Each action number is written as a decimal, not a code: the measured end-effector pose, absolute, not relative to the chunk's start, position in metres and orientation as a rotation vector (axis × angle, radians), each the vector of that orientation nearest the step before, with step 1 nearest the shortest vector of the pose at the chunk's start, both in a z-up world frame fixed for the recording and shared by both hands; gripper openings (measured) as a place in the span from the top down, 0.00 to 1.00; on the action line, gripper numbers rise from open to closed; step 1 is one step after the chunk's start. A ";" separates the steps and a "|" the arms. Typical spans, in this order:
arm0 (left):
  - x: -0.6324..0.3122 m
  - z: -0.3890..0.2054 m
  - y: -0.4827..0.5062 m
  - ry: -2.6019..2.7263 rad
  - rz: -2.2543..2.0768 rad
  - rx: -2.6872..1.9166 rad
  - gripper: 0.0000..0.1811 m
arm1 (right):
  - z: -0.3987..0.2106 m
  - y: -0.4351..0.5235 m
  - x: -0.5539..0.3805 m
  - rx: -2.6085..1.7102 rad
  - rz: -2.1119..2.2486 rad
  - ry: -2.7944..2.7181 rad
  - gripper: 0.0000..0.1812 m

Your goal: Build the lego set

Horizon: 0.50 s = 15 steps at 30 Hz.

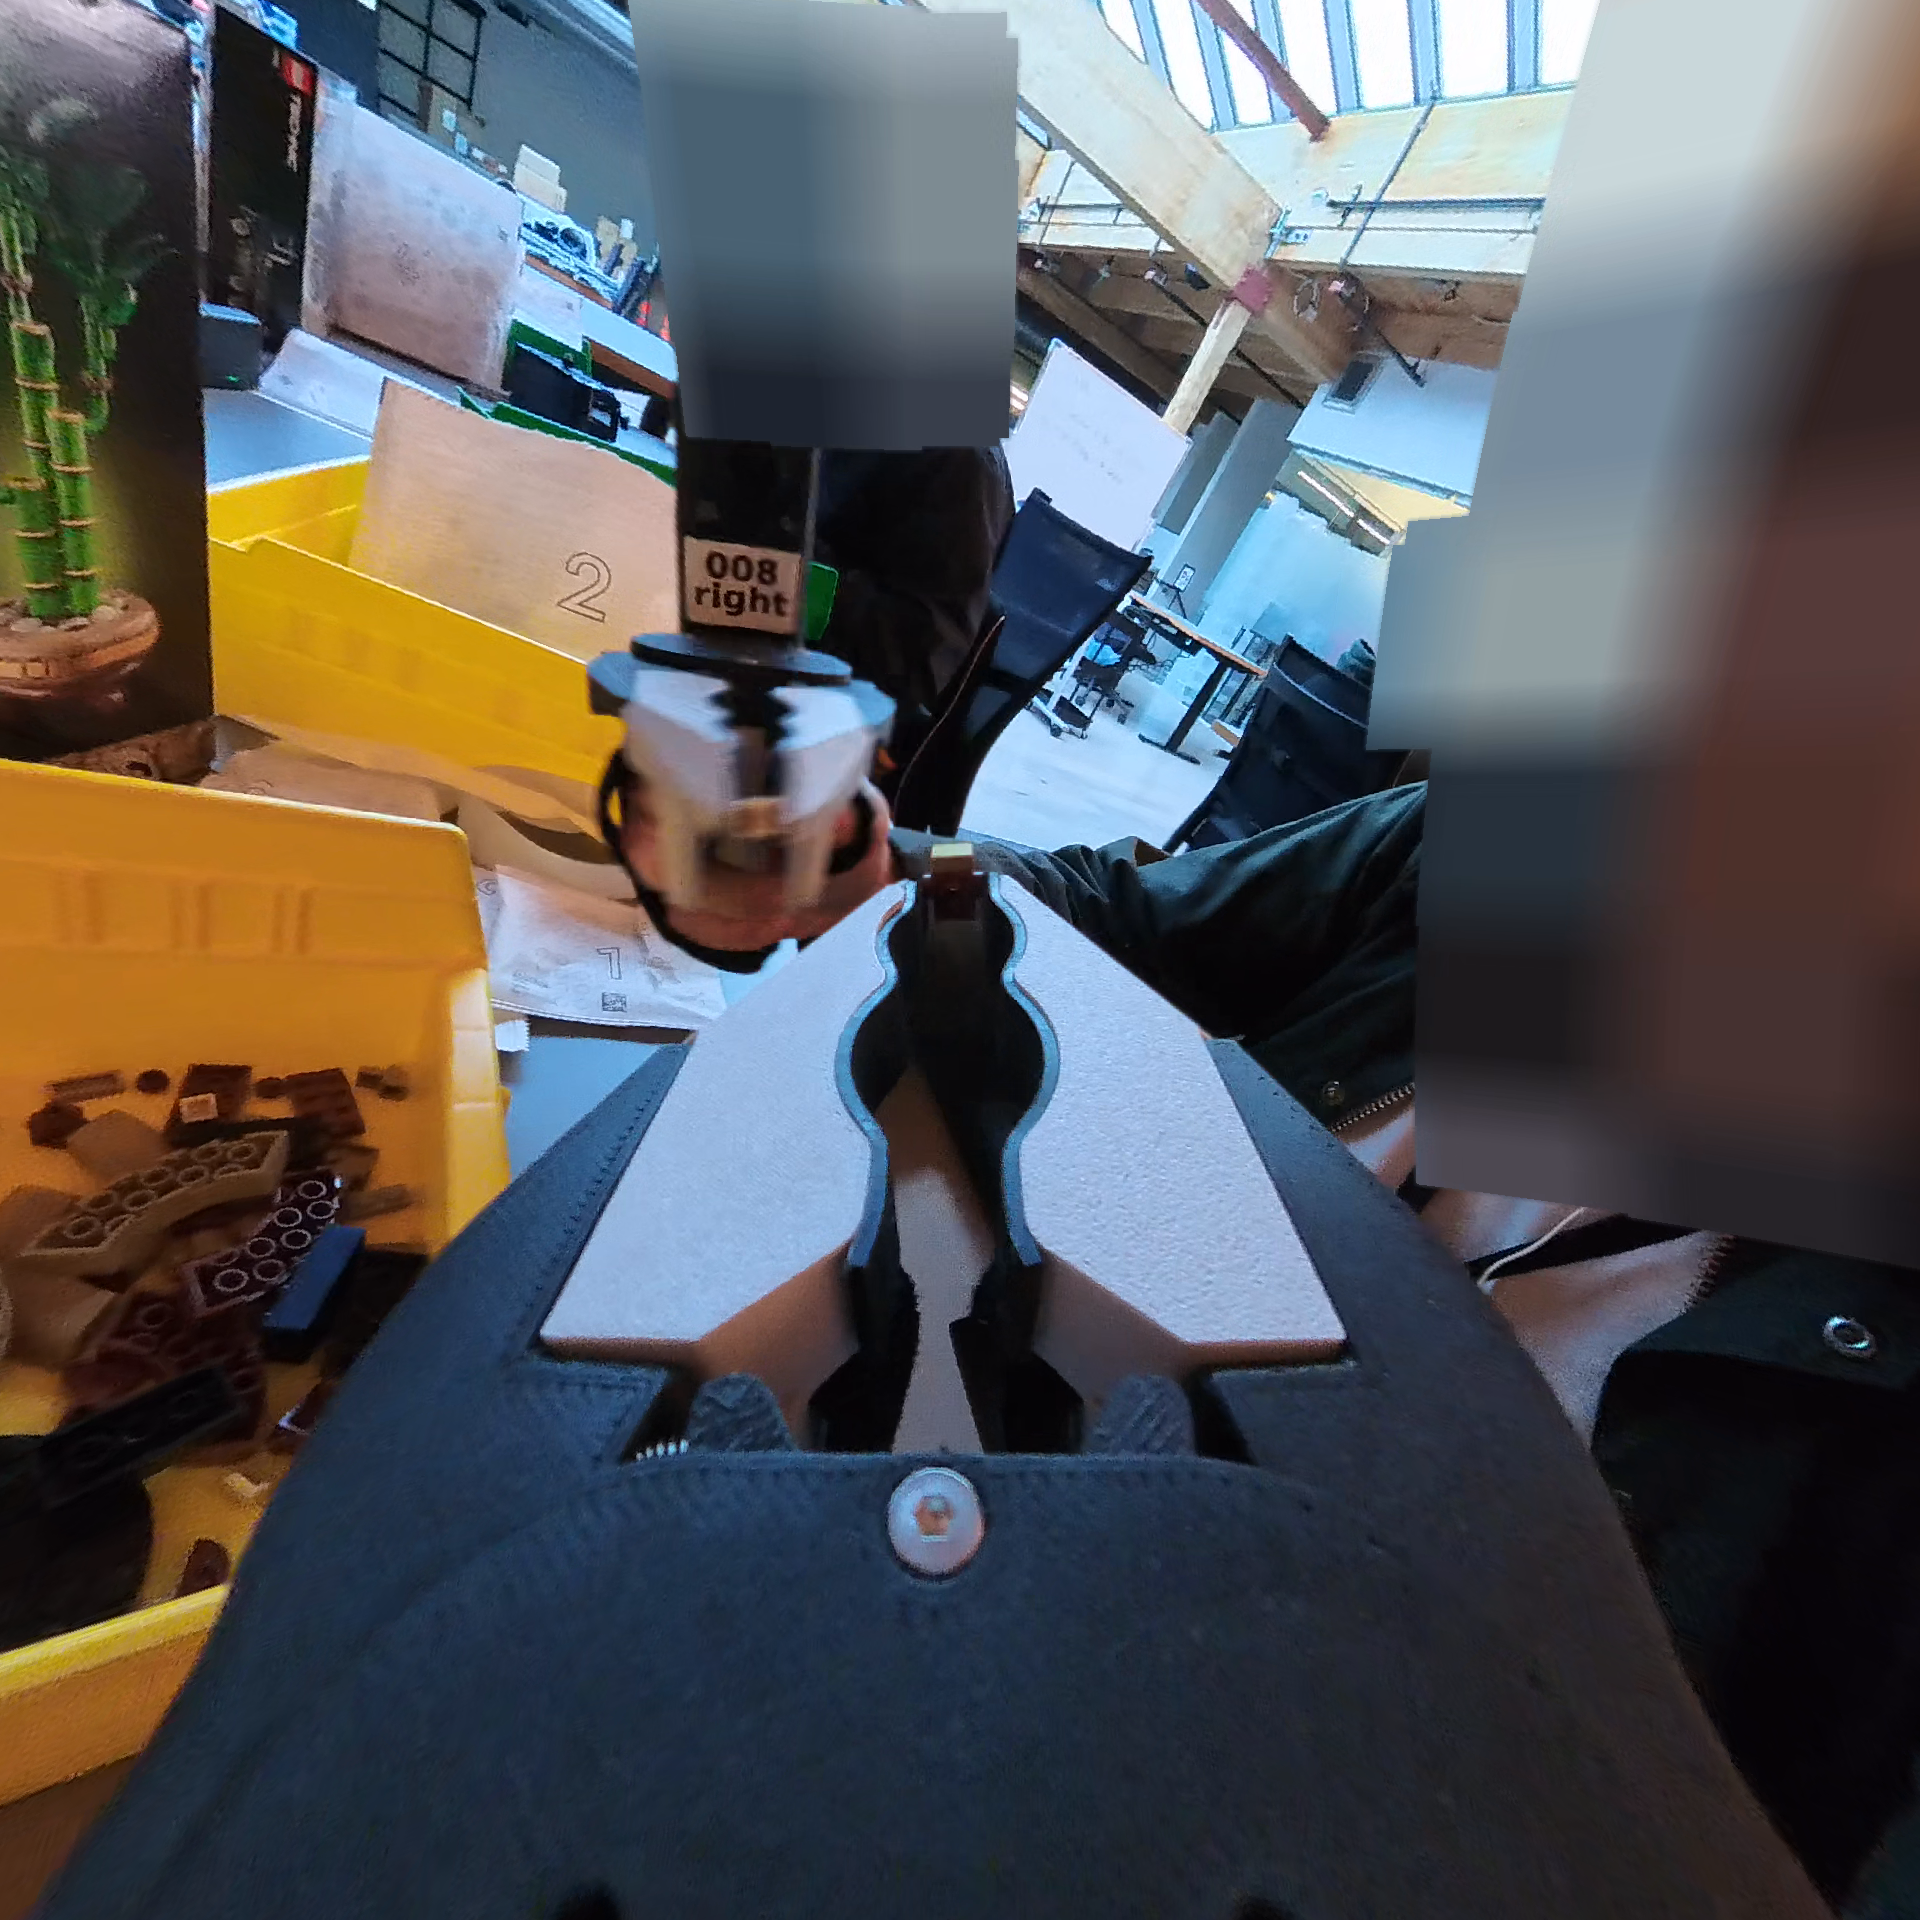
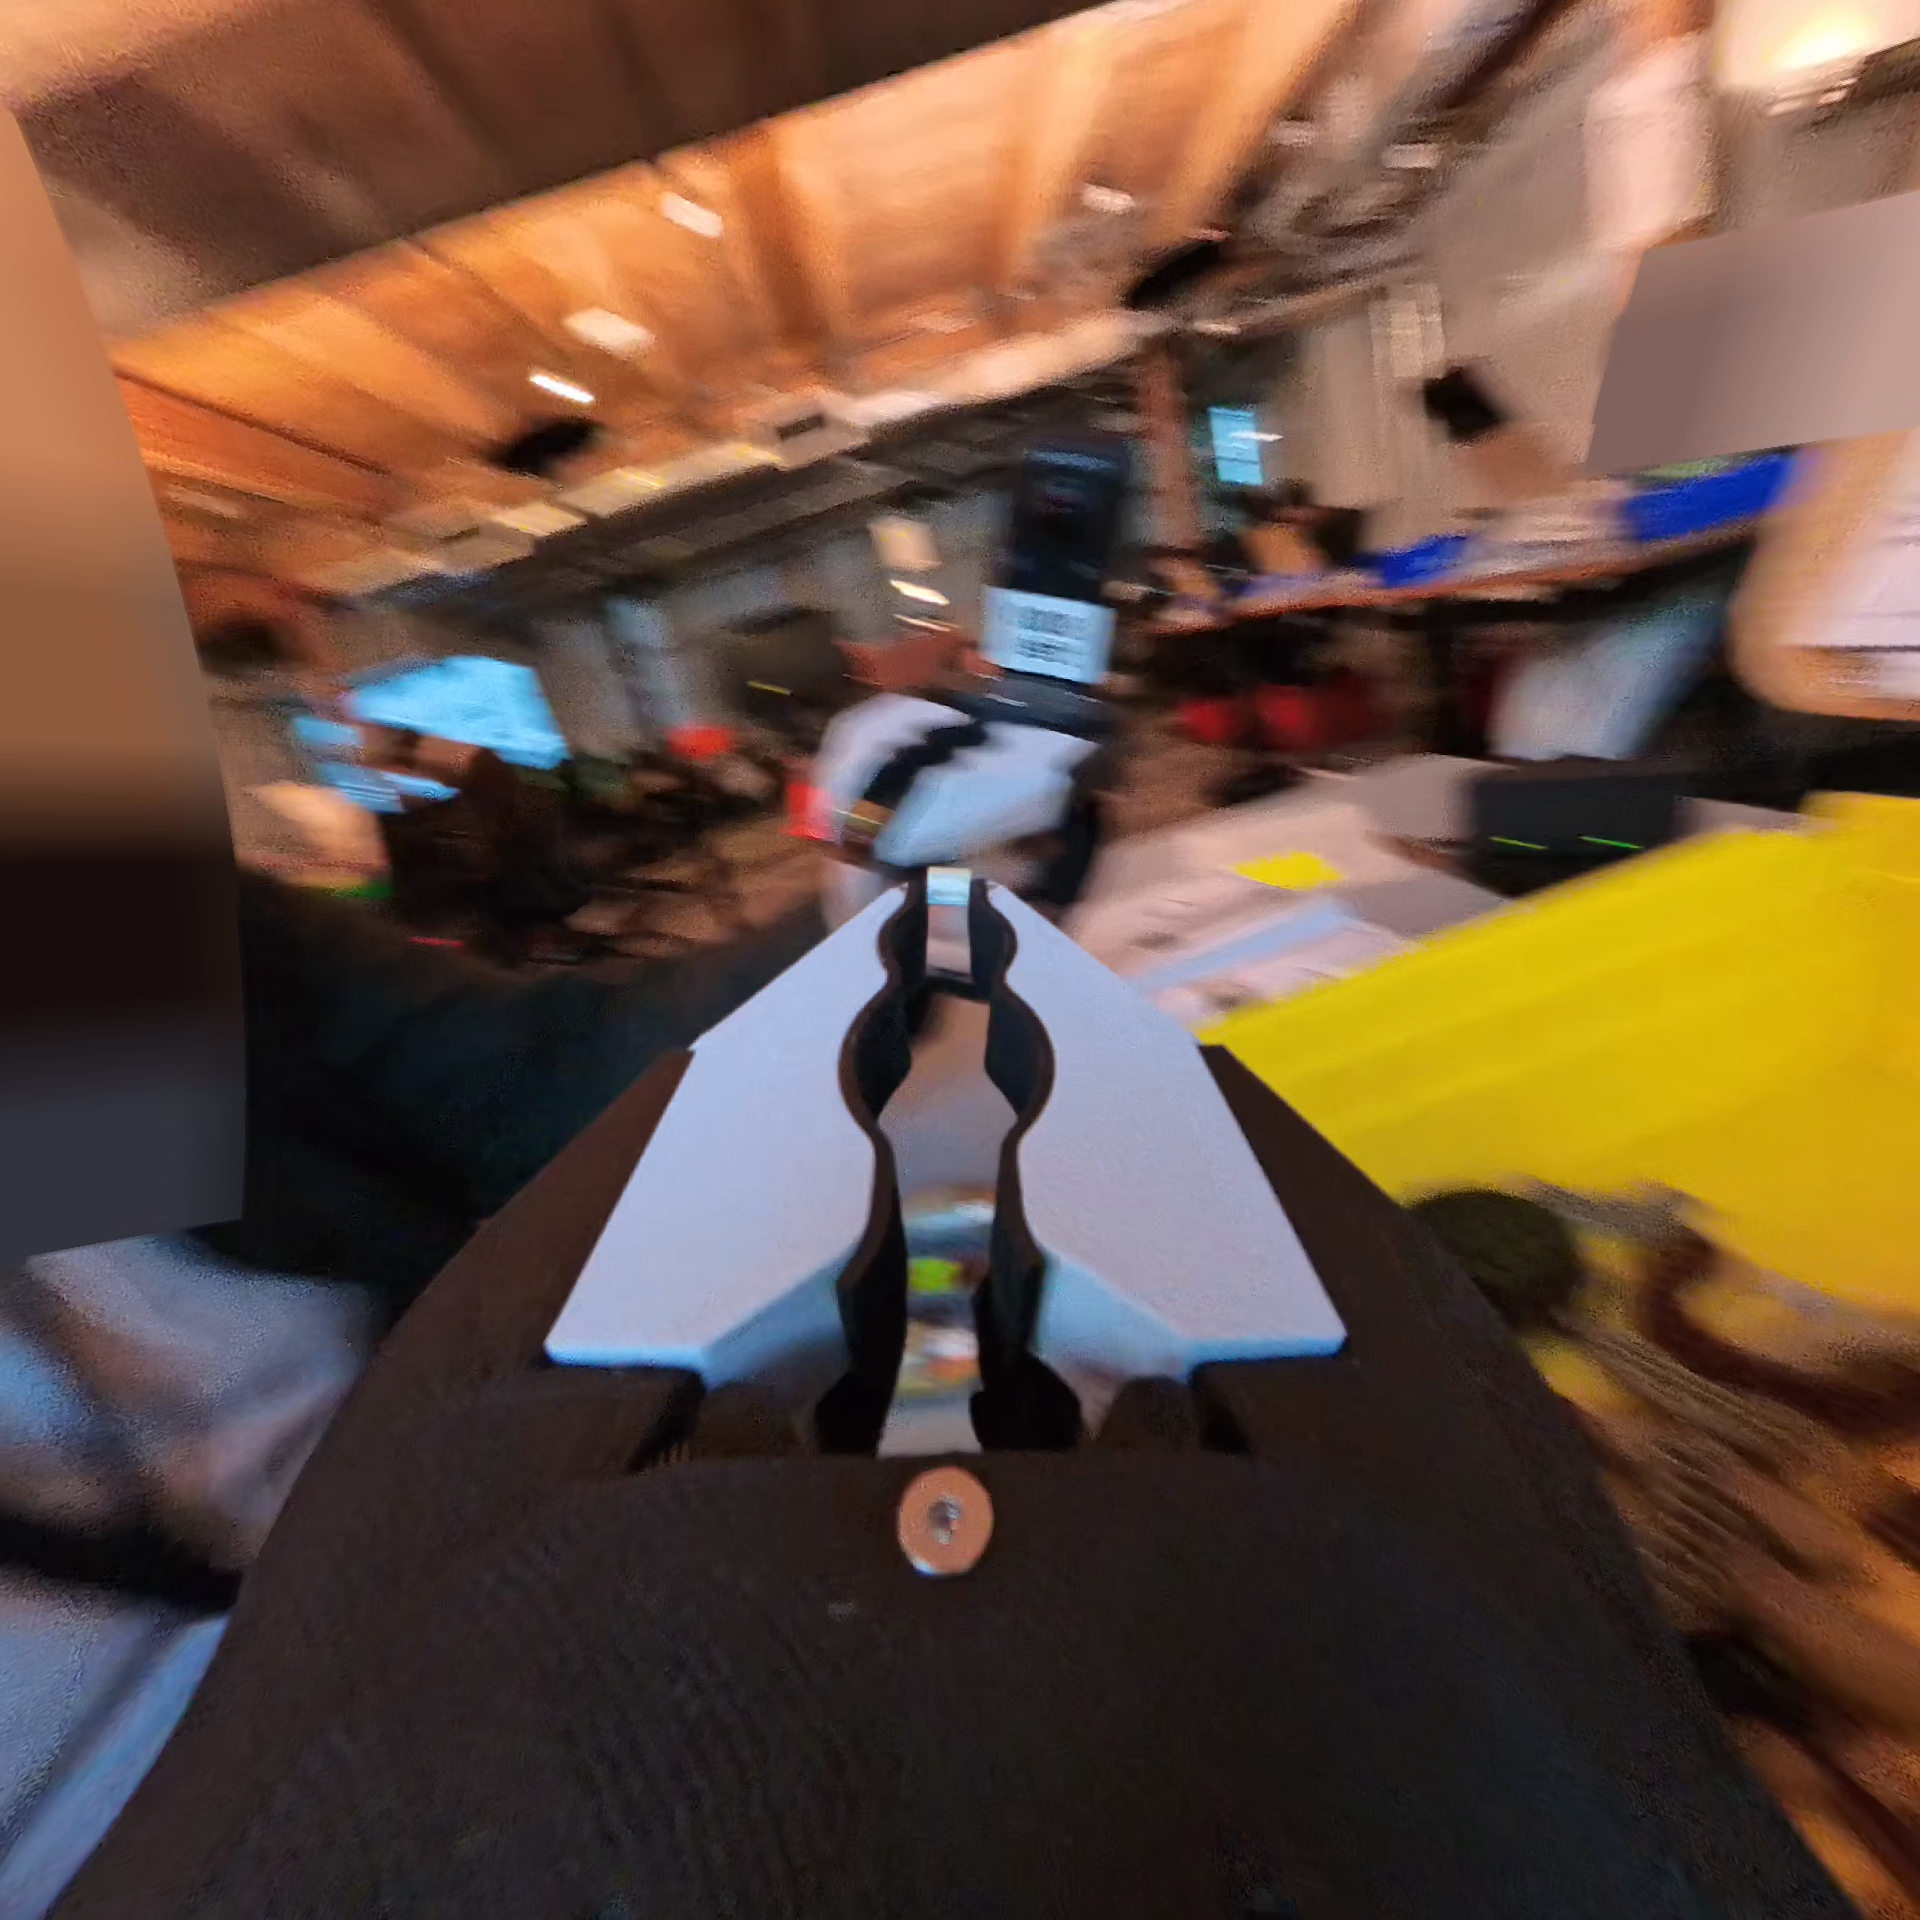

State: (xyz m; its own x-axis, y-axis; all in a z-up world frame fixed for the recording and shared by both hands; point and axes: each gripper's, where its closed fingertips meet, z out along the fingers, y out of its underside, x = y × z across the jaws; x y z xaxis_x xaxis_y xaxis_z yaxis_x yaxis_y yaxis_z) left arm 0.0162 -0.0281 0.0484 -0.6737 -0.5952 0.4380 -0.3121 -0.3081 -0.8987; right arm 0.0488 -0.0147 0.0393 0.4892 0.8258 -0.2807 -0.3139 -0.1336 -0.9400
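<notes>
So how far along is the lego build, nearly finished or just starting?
Early, by the look of it. Nothing assembled shows in either view. In hand: the left gripper pinches a small brown and tan piece, and the right gripper holds a small pale piece, the two facing each other in the air. Left: a heap of loose brown bricks waits in the yellow bin.

Grey table (image 1: 582, 1091): yellow bins (image 1: 239, 935), paper sheets (image 1: 603, 956), set box (image 1: 94, 364) on it
</notes>
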 end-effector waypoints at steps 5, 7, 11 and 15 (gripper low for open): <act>0.028 0.021 -0.014 1.769 -1.824 -1.314 0.95 | -0.024 0.041 0.103 -1.703 0.264 -0.380 0.96; 0.032 0.003 -0.003 1.795 -1.662 -1.421 0.95 | -0.038 0.047 0.106 -1.780 0.220 -0.341 0.84; 0.032 -0.016 0.008 1.822 -1.551 -1.565 0.95 | -0.026 0.047 0.118 -1.719 0.298 -0.240 0.85; 0.032 -0.021 0.006 1.847 -1.546 -1.588 0.95 | 0.007 0.027 0.091 -1.537 0.662 -0.290 0.87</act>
State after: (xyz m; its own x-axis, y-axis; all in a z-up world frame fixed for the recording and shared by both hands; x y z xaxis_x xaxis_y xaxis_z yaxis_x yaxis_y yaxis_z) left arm 0.0322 0.0056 -0.0210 -0.3711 -0.8295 0.4173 -0.5569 -0.1608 -0.8149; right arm 0.0907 0.0273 0.0073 0.7960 0.5608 -0.2280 -0.2124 -0.0940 -0.9727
